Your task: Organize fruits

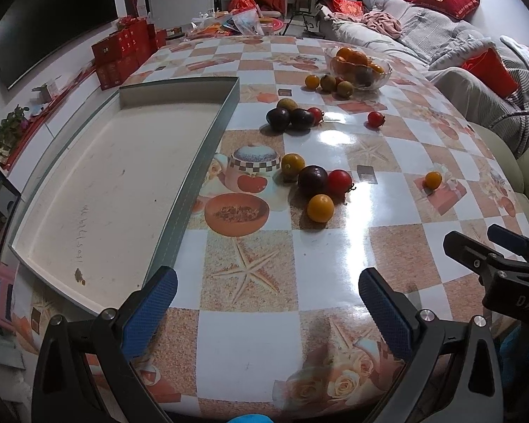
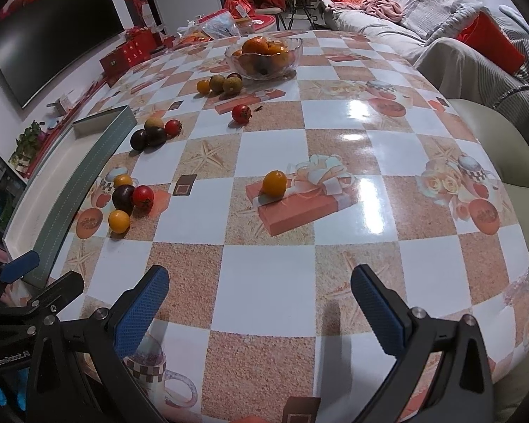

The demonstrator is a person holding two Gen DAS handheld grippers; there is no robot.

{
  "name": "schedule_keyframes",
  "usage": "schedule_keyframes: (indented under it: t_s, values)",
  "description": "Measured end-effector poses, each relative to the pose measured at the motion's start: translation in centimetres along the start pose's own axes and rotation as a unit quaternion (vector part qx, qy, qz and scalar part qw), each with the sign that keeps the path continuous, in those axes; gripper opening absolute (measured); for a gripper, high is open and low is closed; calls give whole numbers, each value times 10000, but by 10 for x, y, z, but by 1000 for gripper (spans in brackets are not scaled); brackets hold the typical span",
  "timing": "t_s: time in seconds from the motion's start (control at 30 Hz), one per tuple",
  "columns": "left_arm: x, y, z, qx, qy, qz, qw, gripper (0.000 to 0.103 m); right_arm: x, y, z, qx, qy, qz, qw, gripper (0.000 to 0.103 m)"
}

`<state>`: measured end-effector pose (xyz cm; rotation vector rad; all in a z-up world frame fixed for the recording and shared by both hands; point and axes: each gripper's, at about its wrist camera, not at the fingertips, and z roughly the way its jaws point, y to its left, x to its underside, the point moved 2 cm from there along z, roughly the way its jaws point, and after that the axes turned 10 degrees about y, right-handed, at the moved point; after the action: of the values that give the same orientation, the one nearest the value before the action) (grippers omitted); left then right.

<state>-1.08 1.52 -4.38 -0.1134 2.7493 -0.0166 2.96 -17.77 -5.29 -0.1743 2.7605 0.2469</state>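
Small fruits lie loose on the checkered tablecloth. A near cluster holds a dark plum [image 1: 312, 179] [image 2: 122, 196], a red tomato [image 1: 339, 182] [image 2: 143, 196] and a yellow tomato [image 1: 320, 208] [image 2: 119, 221]. A farther cluster has two dark plums [image 1: 278, 119]. A lone yellow tomato [image 2: 274, 183] [image 1: 433, 179] sits mid-table. A glass bowl [image 1: 381, 78] [image 2: 296, 57] of oranges stands at the back. A white tray [image 1: 88, 190] lies at the left. My left gripper [image 1: 268, 299] and my right gripper [image 2: 261, 299] are open and empty above the near table edge.
Red boxes [image 1: 123, 53] stand at the table's far left. A grey sofa [image 1: 441, 46] with red cushions runs along the right. A dark TV screen [image 2: 53, 49] hangs on the left wall. The right gripper's fingers [image 1: 483, 257] show at the left view's right edge.
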Motion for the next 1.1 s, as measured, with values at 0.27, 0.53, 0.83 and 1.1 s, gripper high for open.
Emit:
schedule_keyframes:
  t_s: [0.27, 0.53, 0.83, 1.1]
  values:
    - [0, -1, 2, -77, 15, -11, 10000, 103, 0, 0, 2, 34, 14, -25, 10000, 103]
    - [-1, -2, 0, -150, -25, 16, 9999, 103, -4, 1, 0, 34, -20, -51, 10000, 103]
    - [-3, -5, 1, -162, -12, 88, 9998, 103, -10, 8, -2, 167, -24, -211, 9996, 103]
    - [-3, -5, 1, -161, -9, 91, 9998, 103, -11, 6, -2, 172, -16, -173, 9997, 103]
